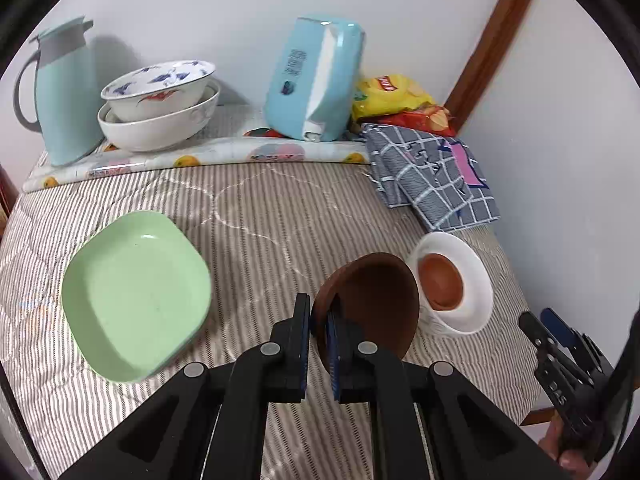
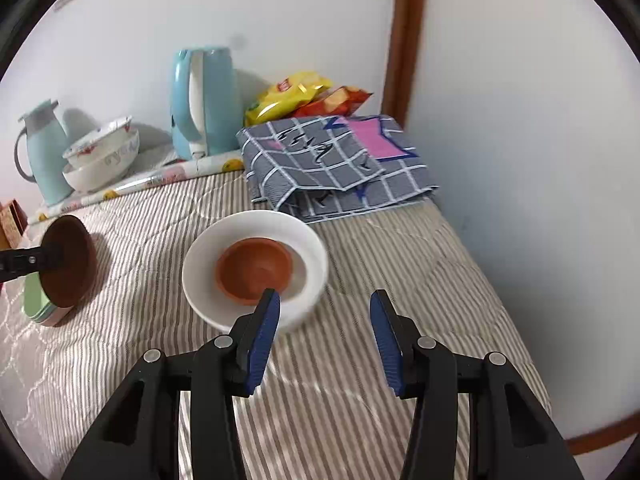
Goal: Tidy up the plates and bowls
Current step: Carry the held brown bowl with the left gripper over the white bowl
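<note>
- Upper left of the left wrist view: a pale blue-green thermos jug with a grey handle [image 1: 64,92] is seen against the wall, and just beside it two stacked white ceramic bowls with painted patterns [image 1: 160,100].
- Lower left of that view: a pale green squarish plastic plate [image 1: 136,296] is laid flat on the striped grey-and-white quilted cover [image 1: 260,208].
- Centre bottom: the left gripper [image 1: 318,344] is clamped on the rim of a dark brown round wooden-looking bowl [image 1: 376,300], which is held tilted and off the cover.
- Right of centre: a white ceramic bowl [image 1: 476,276] is seen with a smaller reddish-brown bowl [image 1: 440,280] nested inside; it appears tipped in this view.
- Upper middle to right: a light blue kettle [image 1: 316,76], yellow and red snack bags [image 1: 392,96] and a folded grey checked cloth [image 1: 432,176] are lined along the wall.
- Right wrist view, bottom centre: the right gripper [image 2: 324,320] is spread, nothing between its pads; the white bowl lies just past its left finger.
- Step judged: small bowls are being gathered; one is already in the white bowl, the held one not yet placed.
- Next move judged: the held bowl would need carrying over a stack and levelling before release; whether the white bowl or the green plate is meant cannot be told.
</note>
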Demonstrator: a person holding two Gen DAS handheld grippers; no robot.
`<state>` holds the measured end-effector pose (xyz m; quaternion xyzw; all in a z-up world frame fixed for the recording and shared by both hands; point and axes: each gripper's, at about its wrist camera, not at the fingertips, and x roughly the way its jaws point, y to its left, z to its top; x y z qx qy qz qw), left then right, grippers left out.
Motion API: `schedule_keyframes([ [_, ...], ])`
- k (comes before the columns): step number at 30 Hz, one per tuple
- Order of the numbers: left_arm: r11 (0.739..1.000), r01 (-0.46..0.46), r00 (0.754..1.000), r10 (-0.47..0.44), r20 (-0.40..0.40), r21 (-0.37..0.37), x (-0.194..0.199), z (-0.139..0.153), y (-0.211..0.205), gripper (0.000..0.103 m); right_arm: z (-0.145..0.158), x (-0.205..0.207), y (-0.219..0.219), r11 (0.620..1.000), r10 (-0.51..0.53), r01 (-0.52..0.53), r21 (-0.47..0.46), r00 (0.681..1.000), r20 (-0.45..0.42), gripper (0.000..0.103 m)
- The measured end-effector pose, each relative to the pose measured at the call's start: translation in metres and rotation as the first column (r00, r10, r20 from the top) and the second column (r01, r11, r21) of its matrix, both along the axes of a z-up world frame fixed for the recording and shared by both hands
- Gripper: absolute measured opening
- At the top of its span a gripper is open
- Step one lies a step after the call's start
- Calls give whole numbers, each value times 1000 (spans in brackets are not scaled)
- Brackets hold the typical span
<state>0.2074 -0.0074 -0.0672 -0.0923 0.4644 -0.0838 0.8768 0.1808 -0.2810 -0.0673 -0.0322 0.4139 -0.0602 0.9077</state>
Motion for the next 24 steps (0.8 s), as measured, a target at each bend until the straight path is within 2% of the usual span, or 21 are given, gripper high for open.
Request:
schedule_keyframes([
  [12, 998, 60, 998, -61, -4, -28, -11, 8, -57, 8, 26, -68, -40, 999, -47, 46, 15, 997, 58, 53],
  [24, 996, 91, 996, -91, -24, -12, 10, 1, -100, 8, 24, -74, -65, 994, -77, 71, 88, 995, 69, 53],
])
